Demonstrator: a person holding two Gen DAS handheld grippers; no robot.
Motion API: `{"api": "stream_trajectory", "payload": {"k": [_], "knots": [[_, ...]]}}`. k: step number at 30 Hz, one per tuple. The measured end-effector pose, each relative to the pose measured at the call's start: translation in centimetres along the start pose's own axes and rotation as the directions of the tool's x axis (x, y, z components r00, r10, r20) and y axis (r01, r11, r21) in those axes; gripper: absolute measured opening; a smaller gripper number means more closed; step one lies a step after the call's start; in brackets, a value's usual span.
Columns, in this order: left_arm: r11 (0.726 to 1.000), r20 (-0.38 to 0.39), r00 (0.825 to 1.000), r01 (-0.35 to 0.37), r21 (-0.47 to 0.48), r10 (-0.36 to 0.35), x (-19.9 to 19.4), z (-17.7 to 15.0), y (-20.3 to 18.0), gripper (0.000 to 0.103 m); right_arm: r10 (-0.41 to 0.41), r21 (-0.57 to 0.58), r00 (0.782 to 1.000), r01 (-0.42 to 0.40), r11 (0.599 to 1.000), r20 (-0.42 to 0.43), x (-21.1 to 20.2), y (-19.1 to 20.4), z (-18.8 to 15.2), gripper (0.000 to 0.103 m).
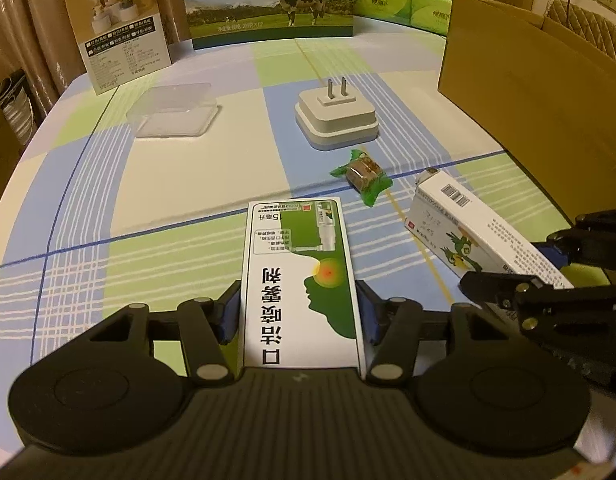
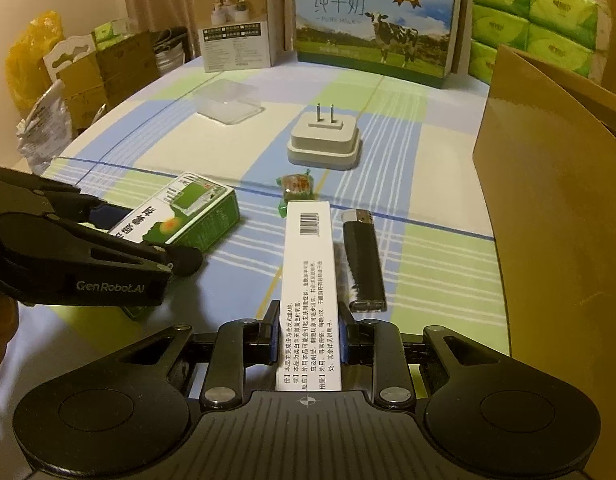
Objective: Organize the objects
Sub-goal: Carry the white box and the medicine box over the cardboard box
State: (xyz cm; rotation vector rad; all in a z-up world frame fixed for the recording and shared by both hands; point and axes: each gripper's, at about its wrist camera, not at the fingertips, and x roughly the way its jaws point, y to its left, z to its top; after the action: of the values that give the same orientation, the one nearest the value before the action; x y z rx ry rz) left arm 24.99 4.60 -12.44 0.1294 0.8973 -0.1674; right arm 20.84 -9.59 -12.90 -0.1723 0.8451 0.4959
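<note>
So the biggest thing here is the table [image 2: 440, 184] with its blue, green and white plaid cloth, and everything else sits on it or behind it. On the right edge there's an open brown cardboard box [image 2: 548, 208], pretty tall, flaps up. Along the back stand a milk carton with a cow on it [image 2: 372, 28], a stack of green tissue packs [image 2: 536, 20] to its right, and a smaller product box [image 2: 236, 28] to its left. Moving down in size, a white plug adapter [image 2: 326, 144] sits mid-table with its two prongs pointing up, and a clear plastic container [image 2: 228, 102] is off to its left, well apart from it. Now the grippers. The left gripper [image 1: 298, 312] is clamped on a green and white spray box [image 1: 300, 280], blue pads pressed against both long sides, with the box sticking forward out over the table; from the right wrist view you can see it angled off to the left of everything. The right gripper [image 2: 308, 336] is clamped on a long white medicine box [image 2: 308, 288] the same way, the barcode end pointing away toward the plug adapter. I can't tell if either box is touching the cloth or lifted a bit. Just beside the white box on its right lies a black lighter [image 2: 362, 256], flat on the cloth. Smallest thing is a green-wrapped candy [image 2: 296, 186], between the far end of the white box and the adapter.
</note>
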Motion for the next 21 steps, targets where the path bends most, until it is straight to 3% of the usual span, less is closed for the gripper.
{"api": "stream_trajectory", "payload": {"k": [11, 21], "knots": [[0.999, 0.063, 0.998, -0.025, -0.047, 0.028, -3.4, -0.2, -0.2, 0.05, -0.011, 0.07, 0.996, 0.005, 0.998, 0.09, -4.9, -0.7, 0.5, 0.023], [0.994, 0.133, 0.991, -0.01, -0.107, 0.025, -11.2, 0.0, -3.1, 0.05, -0.039, 0.177, 0.987, 0.011, 0.984, 0.155, -13.3, -2.2, 0.6, 0.023]]}}
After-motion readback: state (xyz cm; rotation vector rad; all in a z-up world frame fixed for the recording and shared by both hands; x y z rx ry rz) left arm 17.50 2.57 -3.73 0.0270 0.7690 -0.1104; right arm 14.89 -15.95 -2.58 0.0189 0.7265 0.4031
